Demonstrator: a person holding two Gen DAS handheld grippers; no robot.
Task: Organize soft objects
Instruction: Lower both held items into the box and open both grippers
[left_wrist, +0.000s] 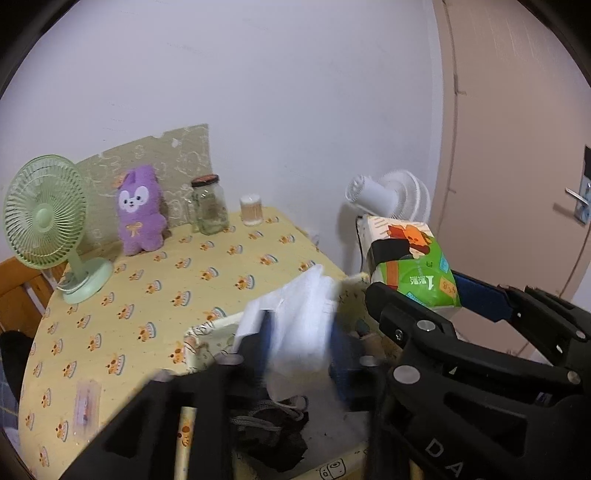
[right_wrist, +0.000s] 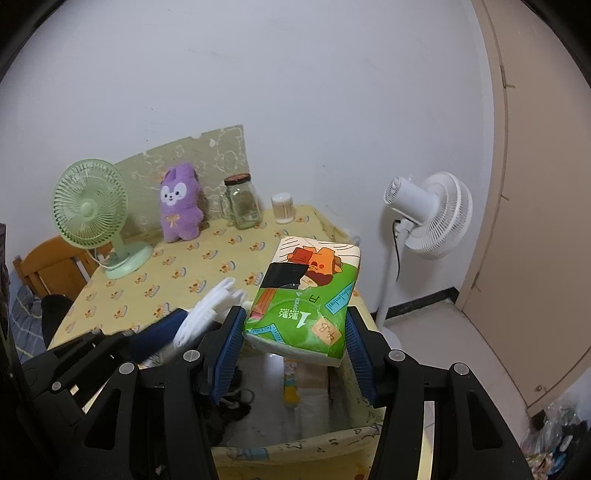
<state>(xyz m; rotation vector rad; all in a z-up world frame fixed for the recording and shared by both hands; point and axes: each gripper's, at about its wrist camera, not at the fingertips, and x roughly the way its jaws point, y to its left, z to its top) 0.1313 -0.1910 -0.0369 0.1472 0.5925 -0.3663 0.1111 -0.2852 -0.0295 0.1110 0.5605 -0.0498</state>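
Your table (right_wrist: 192, 273) centre lies open ahead. Green fan (right_wrist: 92, 214), purple plush (right_wrist: 179, 210), jar (right_wrist: 243, 203) line its far edge; white fan (right_wrist: 432, 218) stands right, off the table.

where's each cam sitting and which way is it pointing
Left wrist: rides the left claw, looking across the table toward the wall; its own black fingers grip a blurred white item, and the right claw enters from the right.
Right wrist: rides the right claw, facing the same wall; its blue pads clamp the tissue pack above the fabric box.
Shared: purple plush, green fan, jar, white fan.
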